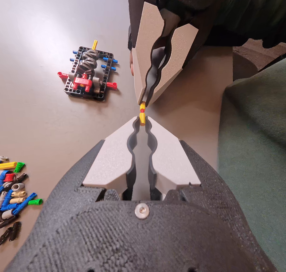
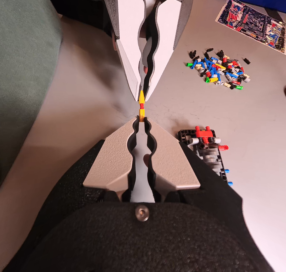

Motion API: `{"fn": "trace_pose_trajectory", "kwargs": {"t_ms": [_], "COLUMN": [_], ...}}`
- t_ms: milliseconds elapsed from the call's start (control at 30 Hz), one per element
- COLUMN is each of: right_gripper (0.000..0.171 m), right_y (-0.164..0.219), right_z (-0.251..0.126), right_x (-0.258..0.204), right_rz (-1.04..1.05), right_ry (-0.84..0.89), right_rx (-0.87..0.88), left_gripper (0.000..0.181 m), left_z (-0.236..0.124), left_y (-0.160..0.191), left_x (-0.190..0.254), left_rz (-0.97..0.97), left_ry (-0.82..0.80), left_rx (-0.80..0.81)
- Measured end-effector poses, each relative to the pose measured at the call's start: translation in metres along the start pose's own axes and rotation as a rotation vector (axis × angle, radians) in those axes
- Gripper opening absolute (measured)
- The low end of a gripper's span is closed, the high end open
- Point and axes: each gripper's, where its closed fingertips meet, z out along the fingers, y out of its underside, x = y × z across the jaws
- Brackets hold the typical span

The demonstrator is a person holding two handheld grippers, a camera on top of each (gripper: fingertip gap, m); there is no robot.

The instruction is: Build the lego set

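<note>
Grey tabletop (image 1: 38,125) fills both views, scuffed and bare between the two tools. At the right edge of the left wrist view and the left edge of the right wrist view lies green fabric (image 1: 255,140). Upper left in the left wrist view sits the black frame assembly (image 1: 90,72), flat on the table with dark gears, red pins and blue pins poking out of its sides; a loose pile of small parts (image 2: 219,69) lies in the upper right of the right wrist view, a printed booklet (image 2: 253,24) beyond it in the top right corner. None of it stands between the tools.

Centre frame now: the left gripper (image 1: 142,120) is pinched onto one yellow bush, the right gripper (image 2: 141,119) is clamped on the other, tip to tip. Between them hangs the small axle piece (image 1: 142,113), two yellow sleeves on a red shaft, held above the table. Its long axis runs straight up the frame in both views, in line with both sets of fingers, one end buried in each tool.
</note>
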Motion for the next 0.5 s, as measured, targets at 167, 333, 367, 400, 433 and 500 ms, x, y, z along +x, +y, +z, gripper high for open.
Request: {"fn": "trace_pose_trajectory", "kwargs": {"t_ms": [167,333,367,400,433,500], "right_gripper": [0.005,0.005,0.005,0.005,0.005,0.005], "right_y": [0.001,0.002,0.003,0.003,0.004,0.004], "right_z": [0.002,0.003,0.003,0.003,0.003,0.004], "right_x": [-0.002,-0.005,-0.006,-0.007,-0.008,-0.01], "right_rz": [-0.015,0.005,0.008,0.016,0.026,0.053], "right_ry": [-0.003,-0.029,-0.035,-0.044,-0.055,-0.08], "right_rx": [-0.007,-0.016,-0.019,-0.021,-0.023,-0.025], "left_gripper": [0.005,0.005,0.005,0.005,0.005,0.005], "left_z": [0.0,0.002,0.003,0.003,0.004,0.005], "left_y": [0.002,0.005,0.006,0.006,0.007,0.008], "left_x": [0.002,0.004,0.004,0.005,0.006,0.007], "left_rz": [0.002,0.069,0.088,0.111,0.131,0.172], "left_ry": [0.012,-0.007,-0.01,-0.015,-0.018,-0.022], "left_rx": [-0.013,-0.038,-0.042,-0.047,-0.051,-0.058]}}
